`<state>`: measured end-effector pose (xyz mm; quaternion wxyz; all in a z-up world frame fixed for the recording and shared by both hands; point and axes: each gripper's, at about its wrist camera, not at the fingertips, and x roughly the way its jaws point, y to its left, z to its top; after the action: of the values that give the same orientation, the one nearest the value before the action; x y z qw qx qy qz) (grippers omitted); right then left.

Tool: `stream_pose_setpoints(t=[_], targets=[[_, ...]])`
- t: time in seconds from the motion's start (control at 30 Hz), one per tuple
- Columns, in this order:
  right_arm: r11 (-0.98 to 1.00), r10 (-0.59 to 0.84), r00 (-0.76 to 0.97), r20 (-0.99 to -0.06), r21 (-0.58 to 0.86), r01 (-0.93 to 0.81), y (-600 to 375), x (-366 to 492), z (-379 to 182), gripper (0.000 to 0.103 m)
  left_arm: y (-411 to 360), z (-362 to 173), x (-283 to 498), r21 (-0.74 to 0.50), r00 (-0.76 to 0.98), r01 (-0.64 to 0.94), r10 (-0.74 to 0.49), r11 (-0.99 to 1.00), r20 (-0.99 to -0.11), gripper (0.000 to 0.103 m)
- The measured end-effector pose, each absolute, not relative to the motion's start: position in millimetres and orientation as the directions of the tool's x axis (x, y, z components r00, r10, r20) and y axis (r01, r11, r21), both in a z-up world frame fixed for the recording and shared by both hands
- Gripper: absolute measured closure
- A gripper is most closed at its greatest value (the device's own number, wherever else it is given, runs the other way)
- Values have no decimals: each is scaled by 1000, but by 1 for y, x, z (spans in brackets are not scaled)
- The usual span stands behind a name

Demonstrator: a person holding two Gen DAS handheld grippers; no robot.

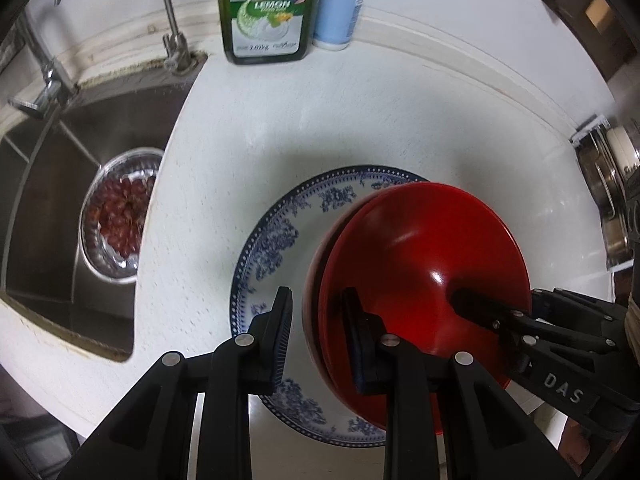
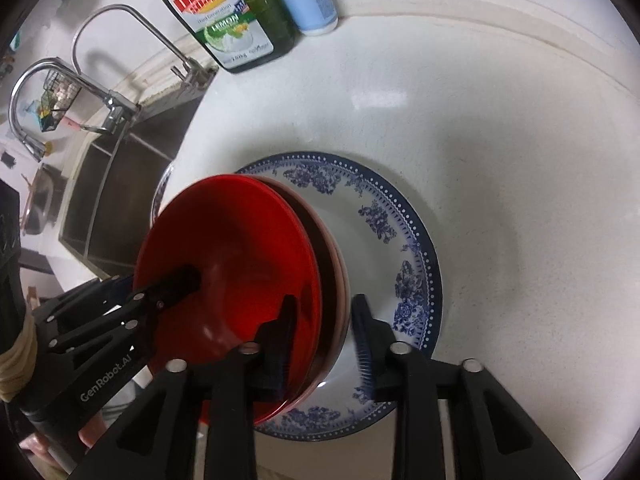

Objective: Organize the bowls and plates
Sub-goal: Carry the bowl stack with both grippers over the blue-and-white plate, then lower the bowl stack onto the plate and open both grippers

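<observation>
Red bowls (image 1: 420,256) centre-frame on the blue-patterned plate (image 1: 276,236), both grippers' jaws apart astride their rims, seemingly untouching.

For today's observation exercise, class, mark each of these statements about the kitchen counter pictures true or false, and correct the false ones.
1. The glossy red bowls sit on the white plate with blue floral rim. True.
2. The plate lies inside the steel sink. False: it lies on the white speckled counter beside the sink.
3. The green dish soap bottle stands next to a pale blue bottle with white cap. True.
4. The left tool is shut tight. False: its fingers are apart, straddling the bowls' rim.
5. Only one red bowl is present. False: at least two are nested.
6. The right tool also straddles the bowls' rim. True.
</observation>
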<state>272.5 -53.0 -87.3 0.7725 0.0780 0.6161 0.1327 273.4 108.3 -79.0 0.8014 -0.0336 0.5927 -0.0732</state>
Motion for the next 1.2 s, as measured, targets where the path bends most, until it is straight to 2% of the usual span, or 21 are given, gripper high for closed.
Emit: stream_pose_setpoints(t=[0.07, 0.17, 0.23, 0.27, 0.43, 0.5, 0.63, 0.7, 0.83, 1.2], targets=[[954, 296, 237, -925, 277, -112, -53, 268, -81, 58, 108, -73, 272, -139, 311, 99, -163, 985, -936, 69], [960, 277, 286, -917, 256, -112, -56, 261, -69, 58, 108, -62, 265, -129, 365, 120, -165, 984, -916, 59], [963, 268, 320, -909, 247, -105, -60, 254, -59, 58, 107, -52, 259, -122, 409, 131, -166, 984, -897, 46], [965, 260, 343, -902, 241, -99, -62, 250, -53, 58, 107, -47, 255, -119, 430, 135, -167, 984, -887, 44], [979, 202, 467, -861, 177, -97, -71, 219, -23, 44, 107, -23, 226, -102, 549, 138, -162, 985, -820, 27], [982, 189, 502, -844, 161, -99, -77, 204, -15, 38, 105, -16, 212, -86, 588, 134, -149, 987, -795, 26], [984, 175, 565, -806, 162, -74, -88, 169, -5, 33, 100, -7, 178, -49, 659, 136, -127, 990, -741, 12], [984, 166, 596, -786, 170, -50, -95, 151, -3, 27, 97, -4, 162, -30, 690, 129, -112, 991, -715, 9], [986, 130, 641, -756, 164, -6, -106, 113, -4, 26, 90, 2, 117, 1, 750, 102, -76, 995, -657, 3], [996, 48, 793, -608, 85, 5, -122, -14, 24, 15, 78, 23, 7, 32, 819, 63, -34, 998, -573, 0]])
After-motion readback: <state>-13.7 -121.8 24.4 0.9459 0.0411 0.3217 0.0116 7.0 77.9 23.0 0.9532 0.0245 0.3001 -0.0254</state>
